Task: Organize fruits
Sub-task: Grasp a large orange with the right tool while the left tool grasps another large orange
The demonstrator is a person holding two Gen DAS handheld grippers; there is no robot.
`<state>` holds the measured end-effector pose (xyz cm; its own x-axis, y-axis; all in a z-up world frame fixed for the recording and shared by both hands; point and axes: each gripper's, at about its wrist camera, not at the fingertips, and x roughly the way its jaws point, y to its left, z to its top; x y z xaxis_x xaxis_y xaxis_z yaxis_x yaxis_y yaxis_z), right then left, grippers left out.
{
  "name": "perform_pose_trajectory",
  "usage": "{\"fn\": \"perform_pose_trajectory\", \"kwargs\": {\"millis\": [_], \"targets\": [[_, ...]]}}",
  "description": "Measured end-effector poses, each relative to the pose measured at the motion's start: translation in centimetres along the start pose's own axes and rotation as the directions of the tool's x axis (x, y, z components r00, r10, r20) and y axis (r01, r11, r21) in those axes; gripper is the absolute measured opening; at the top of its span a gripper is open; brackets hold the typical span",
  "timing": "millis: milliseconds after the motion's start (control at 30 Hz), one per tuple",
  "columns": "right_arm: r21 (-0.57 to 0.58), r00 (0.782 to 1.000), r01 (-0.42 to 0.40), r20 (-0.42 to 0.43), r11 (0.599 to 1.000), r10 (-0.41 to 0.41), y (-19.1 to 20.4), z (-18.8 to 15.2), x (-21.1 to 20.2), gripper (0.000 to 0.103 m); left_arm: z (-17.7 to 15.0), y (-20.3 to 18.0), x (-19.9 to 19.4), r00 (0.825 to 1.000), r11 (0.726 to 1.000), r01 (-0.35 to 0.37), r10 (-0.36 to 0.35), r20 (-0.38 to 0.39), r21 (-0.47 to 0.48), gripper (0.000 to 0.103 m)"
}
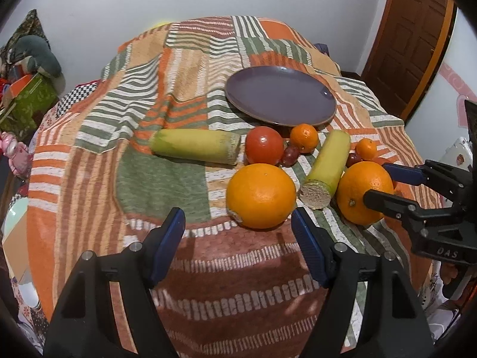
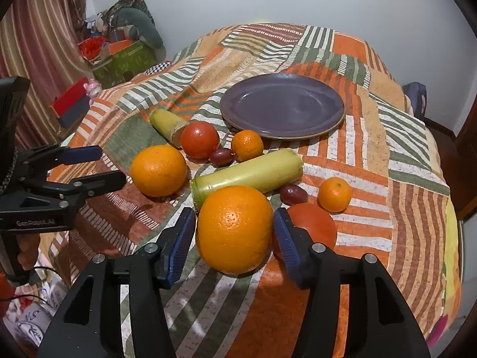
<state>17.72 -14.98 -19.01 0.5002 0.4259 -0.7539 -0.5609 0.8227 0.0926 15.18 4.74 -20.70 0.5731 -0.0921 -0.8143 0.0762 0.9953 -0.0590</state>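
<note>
Fruits scattered on patchwork cloth (image 2: 369, 155), all near side of purple plate (image 2: 283, 107), none on it. Two cut stalks (image 2: 247, 173) (image 1: 193, 146), two oranges (image 2: 234, 228) (image 2: 158, 170), two tomatoes (image 2: 199, 139) (image 2: 316, 223), tangerines (image 2: 334, 194), grapes (image 2: 293, 194). Right gripper (image 2: 234, 238) spread wide around nearest orange, possibly brushing it, hard to judge. Left gripper (image 1: 238, 241) likewise agape, just short of other orange.

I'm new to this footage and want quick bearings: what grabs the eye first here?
The big orange dominates, sitting between the open fingers of the right hand-held gripper. A second big orange lies just ahead of the open left hand-held gripper. Behind the scattered fruit, an empty purple plate rests on the striped patchwork cloth.
</note>
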Motion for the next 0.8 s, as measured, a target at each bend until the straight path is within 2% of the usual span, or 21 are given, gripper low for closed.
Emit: {"fn": "perform_pose_trajectory", "kwargs": {"millis": [167, 467, 600, 733, 800], "targets": [[-0.04, 1.0, -0.002, 0.003, 0.999, 0.003, 0.5, 0.0, 0.4, 0.063, 0.5, -0.3, 1.6, 0.999, 1.0, 0.009, -0.009, -0.033, 0.003, 0.074], [-0.072, 1.0, -0.002, 0.01, 0.997, 0.003, 0.5, 0.4, 1.3, 0.063, 1.2, -0.9, 3.8, 0.998, 0.999, 0.035, -0.036, -0.06, -0.007, 0.074], [-0.094, 0.999, 0.032, 0.014, 0.995, -0.031, 0.6, 0.5, 1.6, 0.052, 1.5, -1.1, 4.6, 0.997, 1.0, 0.029, -0.03, -0.07, -0.008, 0.073], [-0.085, 1.0, 0.015, 0.016, 0.996, -0.014, 0.2, 0.5, 1.4, 0.051, 1.5, -1.2, 4.8, 0.997, 0.999, 0.044, -0.045, -0.063, -0.014, 0.066], [-0.084, 1.0, 0.017, 0.019, 0.996, -0.016, 0.2, 0.5, 1.4, 0.051, 1.5, -1.3, 4.8, 0.997, 0.999, 0.04, -0.041, -0.061, -0.009, 0.066]]}}
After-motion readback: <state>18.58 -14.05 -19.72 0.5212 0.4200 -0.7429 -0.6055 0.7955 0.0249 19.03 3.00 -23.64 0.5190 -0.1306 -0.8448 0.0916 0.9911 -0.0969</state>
